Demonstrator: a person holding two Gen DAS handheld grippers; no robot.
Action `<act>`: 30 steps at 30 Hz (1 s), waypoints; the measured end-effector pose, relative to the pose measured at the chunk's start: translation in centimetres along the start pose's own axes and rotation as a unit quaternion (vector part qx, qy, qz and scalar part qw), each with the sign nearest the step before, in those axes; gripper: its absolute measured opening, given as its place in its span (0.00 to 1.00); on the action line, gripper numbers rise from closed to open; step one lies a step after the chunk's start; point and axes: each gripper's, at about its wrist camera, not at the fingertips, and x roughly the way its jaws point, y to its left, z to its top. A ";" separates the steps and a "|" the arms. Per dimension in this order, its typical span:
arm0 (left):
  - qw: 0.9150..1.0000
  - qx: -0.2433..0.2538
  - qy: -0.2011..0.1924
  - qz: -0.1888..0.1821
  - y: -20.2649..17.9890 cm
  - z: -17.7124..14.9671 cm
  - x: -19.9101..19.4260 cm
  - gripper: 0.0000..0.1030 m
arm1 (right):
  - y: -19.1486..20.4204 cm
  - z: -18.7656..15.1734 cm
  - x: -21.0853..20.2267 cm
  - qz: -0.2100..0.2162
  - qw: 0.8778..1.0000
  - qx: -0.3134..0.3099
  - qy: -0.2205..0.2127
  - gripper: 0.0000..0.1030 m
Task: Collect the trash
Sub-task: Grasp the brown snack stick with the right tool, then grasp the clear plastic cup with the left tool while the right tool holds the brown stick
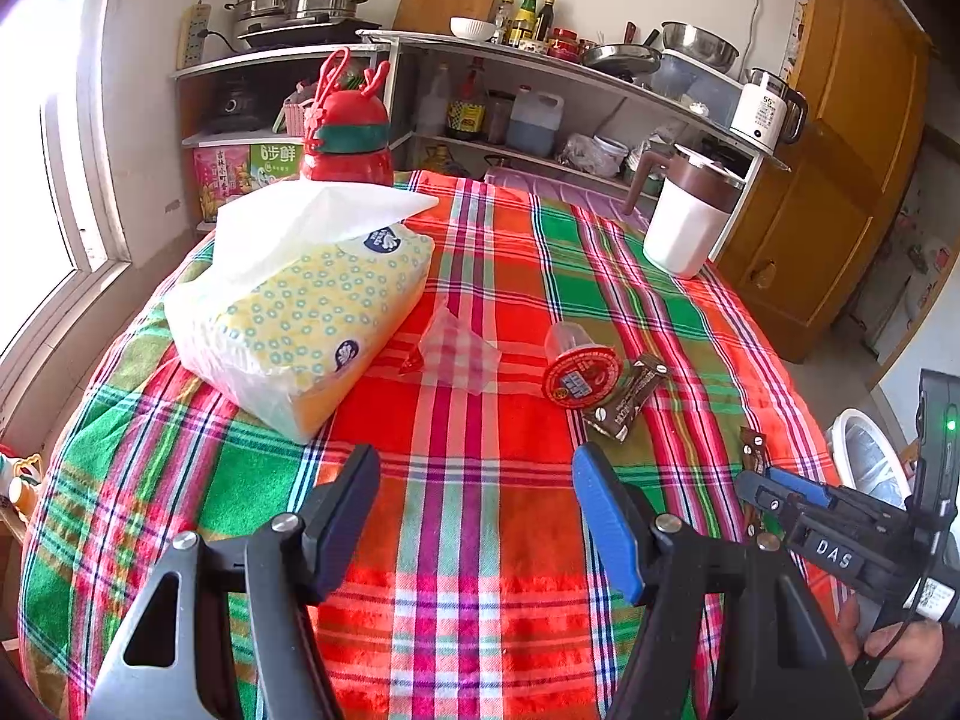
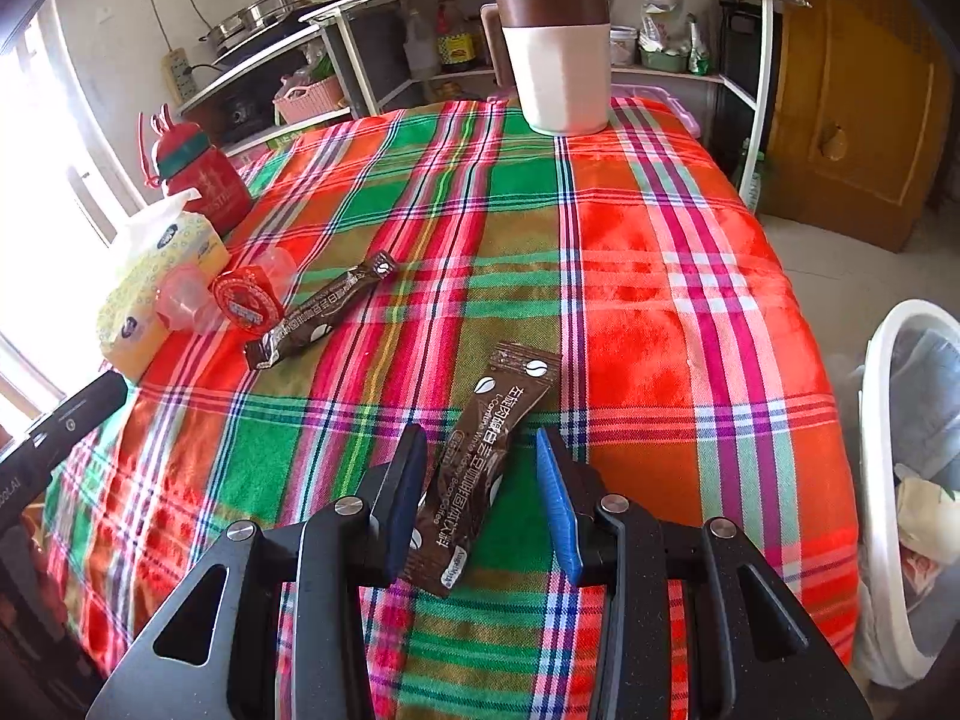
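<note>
A brown coffee sachet (image 2: 486, 462) lies flat on the plaid tablecloth (image 2: 660, 276) between the fingers of my right gripper (image 2: 480, 444). The jaws are open, with a gap on each side of the sachet. Further left lie a second brown sachet (image 2: 318, 315) and a clear cup with a red lid (image 2: 246, 300) on its side. In the left wrist view a crumpled clear wrapper (image 1: 459, 351) lies beside that cup (image 1: 579, 375) and sachet (image 1: 627, 402). My left gripper (image 1: 474, 480) hangs open over bare cloth, short of them. The right gripper (image 1: 759, 483) shows at the right.
A white bin (image 2: 882, 420) holding rubbish stands off the table's right edge. A yellow tissue pack (image 1: 312, 324) and a red bottle (image 1: 345, 132) sit at the left, a white and brown mug (image 1: 690, 222) at the far right. Kitchen shelves (image 1: 540, 66) run behind.
</note>
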 end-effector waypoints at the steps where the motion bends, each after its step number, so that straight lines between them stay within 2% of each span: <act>1: 1.000 0.001 0.000 -0.001 -0.1 0.3 0.2 0.67 | 0.1 -0.1 0.0 -0.005 1.000 -0.003 -0.001 0.37; 3: 1.000 0.007 -0.002 0.003 -0.2 0.8 0.5 0.67 | 0.4 -0.2 0.0 -0.020 1.000 -0.011 -0.004 0.35; 7: 1.000 0.011 -0.005 0.010 -0.3 2.0 1.4 0.67 | 0.0 -0.3 -0.1 -0.031 0.999 -0.008 -0.007 0.22; 17: 0.997 0.063 -0.004 0.046 -1.5 3.6 4.0 0.67 | -0.6 -0.4 -0.4 -0.018 1.000 -0.001 -0.014 0.19; 30: 0.993 0.083 0.012 0.082 -1.6 4.2 6.9 0.67 | -0.8 -0.5 -0.4 -0.009 1.000 0.008 -0.015 0.19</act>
